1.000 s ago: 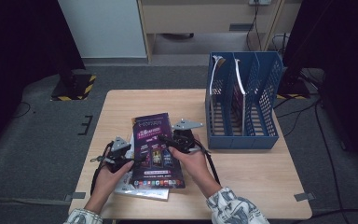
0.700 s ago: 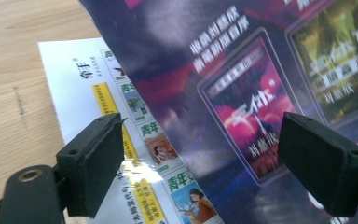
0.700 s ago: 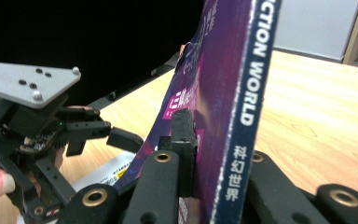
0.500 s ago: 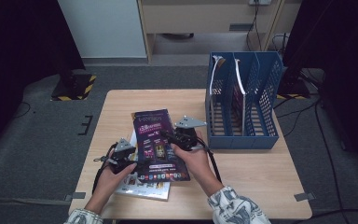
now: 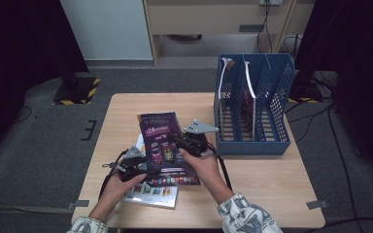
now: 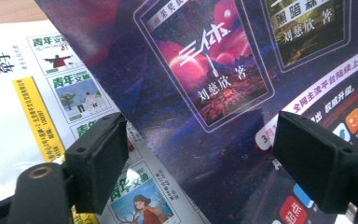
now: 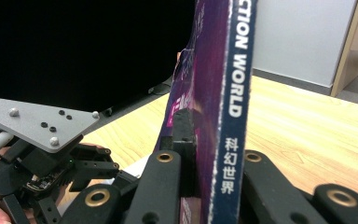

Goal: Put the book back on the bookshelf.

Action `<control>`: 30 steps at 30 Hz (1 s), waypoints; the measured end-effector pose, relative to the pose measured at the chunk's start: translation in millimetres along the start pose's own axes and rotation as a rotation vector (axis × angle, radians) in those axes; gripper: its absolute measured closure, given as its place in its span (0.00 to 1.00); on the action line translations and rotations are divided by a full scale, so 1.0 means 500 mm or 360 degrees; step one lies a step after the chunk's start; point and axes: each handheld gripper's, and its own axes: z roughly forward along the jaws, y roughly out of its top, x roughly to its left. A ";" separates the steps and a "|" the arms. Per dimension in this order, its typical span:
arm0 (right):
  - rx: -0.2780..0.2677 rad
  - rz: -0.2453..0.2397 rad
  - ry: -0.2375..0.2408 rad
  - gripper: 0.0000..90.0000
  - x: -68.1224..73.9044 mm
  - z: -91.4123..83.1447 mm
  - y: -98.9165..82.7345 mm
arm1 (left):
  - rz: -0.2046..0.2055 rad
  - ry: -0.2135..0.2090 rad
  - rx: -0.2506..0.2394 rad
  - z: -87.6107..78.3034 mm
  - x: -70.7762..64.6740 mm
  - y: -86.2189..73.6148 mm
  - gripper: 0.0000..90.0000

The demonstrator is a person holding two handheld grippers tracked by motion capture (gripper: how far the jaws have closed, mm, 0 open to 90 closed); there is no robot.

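Magazines, two: purple one (image 5: 167, 145) pinched by right tongs (image 5: 187, 144), white one (image 5: 150, 191) flat beneath, left tongs (image 5: 138, 167) spread.

In the middle of the frame, the right gripper (image 7: 204, 186) pinches a purple magazine (image 7: 214, 93) that stands on edge, its blue spine facing us. At the lower left sits the left gripper (image 7: 42, 163). The tan tabletop (image 7: 307, 135) fills the right side.

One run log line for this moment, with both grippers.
right gripper: shut on purple magazine | left gripper: open, jaws just closing slightly | white magazine: on table
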 end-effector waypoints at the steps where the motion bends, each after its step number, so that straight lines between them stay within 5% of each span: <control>1: -0.0002 -0.0002 -0.0002 0.93 0.001 0.000 0.000 | -0.0011 -0.0009 -0.0003 0.000 0.000 -0.001 0.21; 19: -0.0023 -0.0013 0.0016 0.93 0.006 0.001 0.005 | -0.0071 -0.0080 -0.0024 -0.002 0.006 0.000 0.32; 30: -0.0085 -0.0038 0.0038 0.93 0.008 -0.010 0.011 | -0.0138 -0.0091 -0.0114 -0.026 0.024 0.007 0.59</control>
